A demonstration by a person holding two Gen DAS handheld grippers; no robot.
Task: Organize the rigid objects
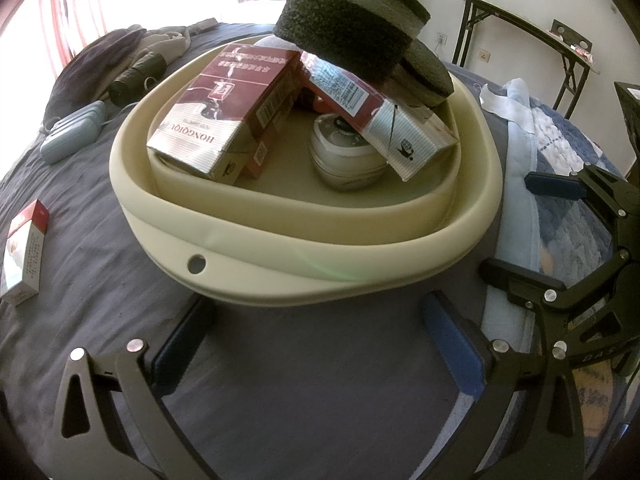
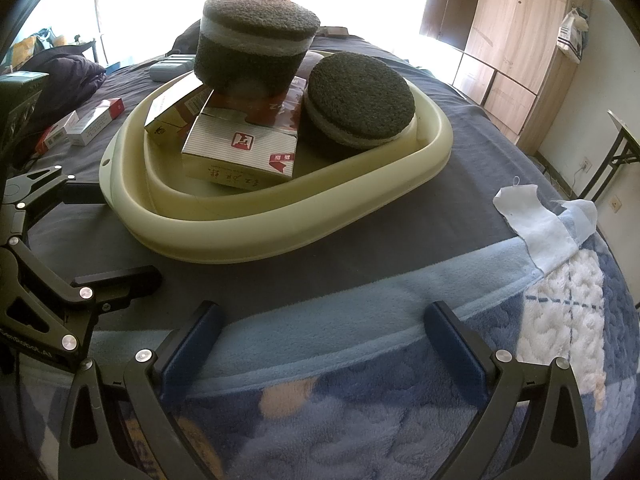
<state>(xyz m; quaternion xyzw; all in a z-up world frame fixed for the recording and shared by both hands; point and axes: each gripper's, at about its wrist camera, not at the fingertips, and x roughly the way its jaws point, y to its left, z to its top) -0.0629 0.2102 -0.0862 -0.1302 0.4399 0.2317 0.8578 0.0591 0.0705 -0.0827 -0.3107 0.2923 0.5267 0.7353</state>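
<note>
A cream plastic basin (image 1: pixel 304 240) (image 2: pixel 240 236) sits on a bed with a grey sheet. It holds red and white cartons (image 1: pixel 216 120) (image 2: pixel 240 152), a round white jar (image 1: pixel 344 156) and two black and white foam discs, one tall (image 1: pixel 352 28) (image 2: pixel 256 44) on top and one flat (image 1: pixel 428 68) (image 2: pixel 356 104) against the rim. My left gripper (image 1: pixel 316 332) is open and empty, just in front of the basin. My right gripper (image 2: pixel 320 340) is open and empty over a blue blanket; it shows in the left wrist view (image 1: pixel 532 228) beside the basin.
A loose red and white carton (image 1: pixel 24 256) lies left of the basin; more cartons (image 2: pixel 84 124) lie beyond. A pale blue case (image 1: pixel 72 132), a dark rolled item (image 1: pixel 136 76) and clothes lie behind. A white cloth (image 2: pixel 540 224), wardrobe (image 2: pixel 508 40) and folding table (image 1: pixel 528 36) are to the right.
</note>
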